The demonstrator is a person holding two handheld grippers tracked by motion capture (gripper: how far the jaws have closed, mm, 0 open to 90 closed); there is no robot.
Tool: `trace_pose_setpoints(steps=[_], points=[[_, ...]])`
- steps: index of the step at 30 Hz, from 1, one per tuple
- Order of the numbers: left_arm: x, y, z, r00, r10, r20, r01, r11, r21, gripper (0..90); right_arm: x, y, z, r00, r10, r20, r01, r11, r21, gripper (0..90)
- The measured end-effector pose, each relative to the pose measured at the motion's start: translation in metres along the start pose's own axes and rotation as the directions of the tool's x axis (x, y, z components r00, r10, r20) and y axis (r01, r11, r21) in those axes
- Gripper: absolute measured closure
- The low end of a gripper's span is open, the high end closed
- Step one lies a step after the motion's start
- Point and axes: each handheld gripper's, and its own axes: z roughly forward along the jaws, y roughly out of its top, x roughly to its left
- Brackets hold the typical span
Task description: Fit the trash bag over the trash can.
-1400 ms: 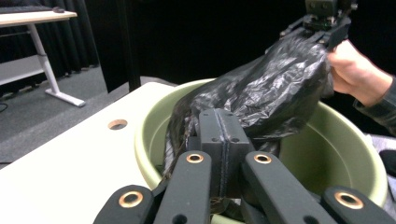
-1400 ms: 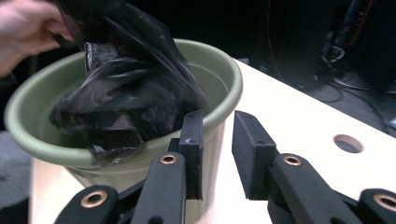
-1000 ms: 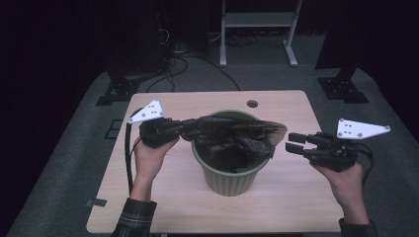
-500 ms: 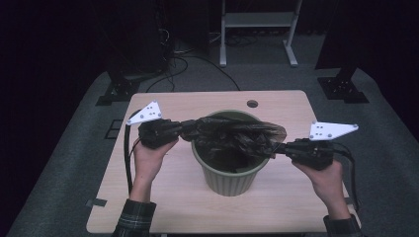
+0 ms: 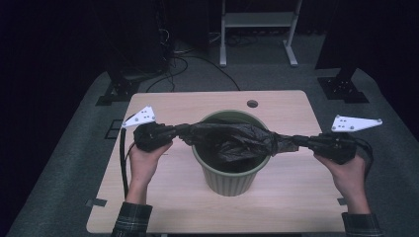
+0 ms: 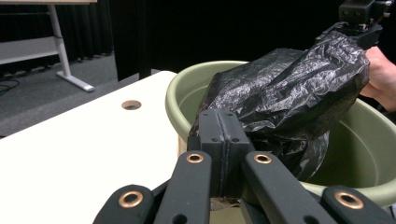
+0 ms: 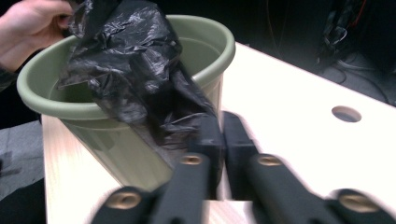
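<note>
Your left gripper (image 5: 170, 132) is closed as far as it goes, and its jaws are clamped on one end of the black plastic bag (image 5: 232, 140). In the left gripper view (image 6: 224, 154) the two pads meet with almost no gap, and the thin film of the bag (image 6: 289, 98) comes out from between them and rises toward the other hand.

Your right gripper (image 5: 302, 142) has its jaws nearly together too. They have just opened a very little after closing, and the other end of the bag is between them. In the right gripper view (image 7: 219, 140) the picture is blurred, so I can only say the bag (image 7: 135, 70) seems to be pinched at the left pad; a narrow dark gap shows between the two pads.

The bag is stretched between your two grippers, across the top of the green bin (image 5: 230, 180). Its middle part is crumpled and hangs down a little inside the mouth of the bin, and it lies over the rim on both sides. The bin stands upright near the middle of the tabletop (image 5: 296, 197), between your two hands. Your left hand (image 5: 146, 163) is just beside the bin on its left, and your right hand (image 5: 348, 173) is farther from it, near the right edge of the tabletop.
</note>
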Motion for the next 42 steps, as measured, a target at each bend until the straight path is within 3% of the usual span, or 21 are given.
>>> trace_pose_setpoints(steps=[3, 6, 10, 15, 18, 22, 24, 27, 28, 32, 36, 39, 42], points=[[-0.002, 0.0, 0.003, 1.0, 0.007, 0.007, -0.007, 0.9999, 0.008, 89.8, 0.006, 0.004, -0.007, 1.0, -0.003, 0.001, 0.003, 0.998, -0.058, 67.1], [-0.004, 0.002, 0.005, 0.9998, 0.015, 0.01, -0.015, 0.9998, 0.012, 89.8, 0.015, 0.016, -0.018, 0.9992, -0.039, 0.012, 0.04, 0.994, -0.103, 64.4], [-0.005, 0.004, 0.006, 0.9998, 0.016, 0.012, -0.017, 0.9998, 0.01, 89.7, 0.029, 0.03, -0.027, 0.997, -0.073, -0.027, 0.068, 0.988, -0.142, 61.7], [-0.006, 0.004, 0.008, 0.9998, 0.017, 0.014, -0.017, 0.9998, 0.008, 89.8, 0.051, 0.043, -0.014, 0.9844, -0.122, -0.126, 0.103, 0.983, -0.152, 52.0], [-0.006, 0.004, 0.008, 0.9997, 0.02, 0.015, -0.02, 0.9997, 0.013, 89.8, 0.058, 0.047, 0.0, 0.9787, -0.138, -0.152, 0.119, 0.984, -0.132, 48.4], [-0.006, 0.004, 0.008, 0.9996, 0.021, 0.018, -0.021, 0.9997, 0.01, 89.7, 0.058, 0.052, 0.018, 0.9754, -0.135, -0.174, 0.118, 0.988, -0.103, 57.0], [-0.005, 0.004, 0.008, 0.9996, 0.022, 0.017, -0.022, 0.9997, 0.012, 89.7, 0.055, 0.053, 0.027, 0.9736, -0.134, -0.185, 0.121, 0.99, -0.077, 72.5], [-0.005, 0.004, 0.008, 0.9997, 0.02, 0.014, -0.02, 0.9998, 0.004, 88.7, 0.051, 0.054, 0.04, 0.9721, -0.135, -0.192, 0.129, 0.991, -0.044, 85.8], [-0.005, 0.004, 0.006, 0.9998, 0.011, 0.015, -0.011, 0.9999, -0.004, 81.9, 0.05, 0.054, 0.042, 0.9724, -0.135, -0.19, 0.13, 0.991, -0.038, 88.8], [-0.014, 0.012, -0.009, 0.9993, 0.037, 0.009, -0.037, 0.9982, -0.047, 71.0, 0.045, 0.054, 0.053, 0.9784, -0.118, -0.17, 0.115, 0.993, -0.025, 90.0], [-0.032, 0.027, -0.024, 0.9968, 0.08, -0.002, -0.079, 0.9925, -0.093, 63.7, 0.039, 0.057, 0.06, 0.9855, -0.093, -0.142, 0.093, 0.996, -0.008, 90.0], [-0.044, 0.036, -0.031, 0.9947, 0.103, 0.004, -0.101, 0.9871, -0.124, 60.0, 0.035, 0.058, 0.062, 0.9898, -0.078, -0.119, 0.079, 0.997, 0.003, 90.0], [-0.059, 0.045, -0.03, 0.9896, 0.139, 0.038, -0.133, 0.9822, -0.133, 59.9, 0.033, 0.058, 0.063, 0.991, -0.069, -0.115, 0.07, 0.998, 0.007, 90.0]])
